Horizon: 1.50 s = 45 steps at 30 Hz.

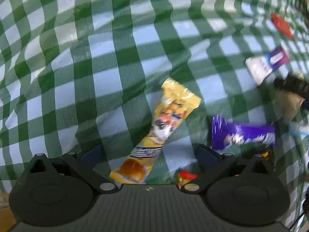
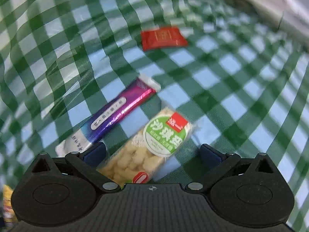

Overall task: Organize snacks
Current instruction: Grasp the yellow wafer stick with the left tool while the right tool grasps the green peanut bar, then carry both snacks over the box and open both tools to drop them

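Between the spread fingers of the right tongs (image 2: 152, 151) on the checked counter (image 2: 222, 65) lies the green-label snack pack (image 2: 152, 145), long axis diagonal to them; left tongs (image 1: 149, 154), also gaping, straddle the yellow wrapper (image 1: 160, 131).

The long bun snack (image 1: 164, 129) is lying on the tabletop (image 1: 96, 58), the shiny wrapper (image 1: 243, 133) sitting to its right, apart from it.
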Tool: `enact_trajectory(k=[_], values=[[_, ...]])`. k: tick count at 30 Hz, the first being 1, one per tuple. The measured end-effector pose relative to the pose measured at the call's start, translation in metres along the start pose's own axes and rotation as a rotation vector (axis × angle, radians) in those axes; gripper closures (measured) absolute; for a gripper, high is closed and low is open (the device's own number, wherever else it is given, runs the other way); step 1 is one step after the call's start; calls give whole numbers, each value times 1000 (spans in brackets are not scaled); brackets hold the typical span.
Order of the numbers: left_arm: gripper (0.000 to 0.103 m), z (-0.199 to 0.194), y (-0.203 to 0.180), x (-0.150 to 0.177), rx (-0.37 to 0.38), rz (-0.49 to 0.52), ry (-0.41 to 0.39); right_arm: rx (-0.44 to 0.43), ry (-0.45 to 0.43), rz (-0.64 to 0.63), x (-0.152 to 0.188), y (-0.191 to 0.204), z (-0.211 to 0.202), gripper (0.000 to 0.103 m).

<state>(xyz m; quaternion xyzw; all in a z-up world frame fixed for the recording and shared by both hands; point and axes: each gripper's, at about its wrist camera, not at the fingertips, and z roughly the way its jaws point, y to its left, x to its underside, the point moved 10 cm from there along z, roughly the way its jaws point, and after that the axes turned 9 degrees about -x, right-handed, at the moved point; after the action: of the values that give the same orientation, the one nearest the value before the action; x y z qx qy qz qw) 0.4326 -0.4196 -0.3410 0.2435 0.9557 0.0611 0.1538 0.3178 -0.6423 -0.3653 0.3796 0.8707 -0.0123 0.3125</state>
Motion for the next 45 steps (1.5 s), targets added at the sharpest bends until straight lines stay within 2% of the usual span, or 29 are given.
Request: enact_trajectory(k=[1,2,3,4,5,6,8,11,15,18,21,24,29,35,41,45], values=[[15,-5,0,-2,-4,8,-25,5,0,-32,2,2,1,0],[39,-11,-1,-4,-9,30,-53,3,5,-47,3,4,0,2],[62,-19,-4,-6,-6,48,-79,5,0,-48,3,3,-3,16],[90,-26,-6,-7,0,63,-93,10,-19,-47,0,3,-8,30],[91,-28,-6,-7,2,70,-94,3,-39,-59,-2,5,-15,59],[91,-34,-6,-6,8,65,-97,-13,-29,-70,-1,7,-18,65],[92,-49,-3,-5,3,64,-132,-68,-5,-69,2,10,-23,65],[92,-88,7,2,43,26,-179,-76,-41,-78,0,10,-46,65],[92,-160,20,22,107,-41,-250,-166,-133,-86,4,17,-122,65],[92,-218,37,56,158,-86,-308,-246,-185,-97,23,24,-192,65],[92,-273,55,104,194,-123,-342,-326,-217,-110,55,38,-265,65],[92,-313,72,150,204,-144,-373,-390,-246,-125,91,55,-331,65],[92,-351,108,223,183,-210,-399,-482,-230,-147,143,81,-405,65],[92,-385,174,307,126,-299,-441,-534,-274,-225,179,114,-474,65],[92,-416,233,362,84,-417,-484,-590,-323,-278,208,133,-525,65],[92,-435,257,390,97,-490,-507,-614,-332,-316,222,142,-548,65]])
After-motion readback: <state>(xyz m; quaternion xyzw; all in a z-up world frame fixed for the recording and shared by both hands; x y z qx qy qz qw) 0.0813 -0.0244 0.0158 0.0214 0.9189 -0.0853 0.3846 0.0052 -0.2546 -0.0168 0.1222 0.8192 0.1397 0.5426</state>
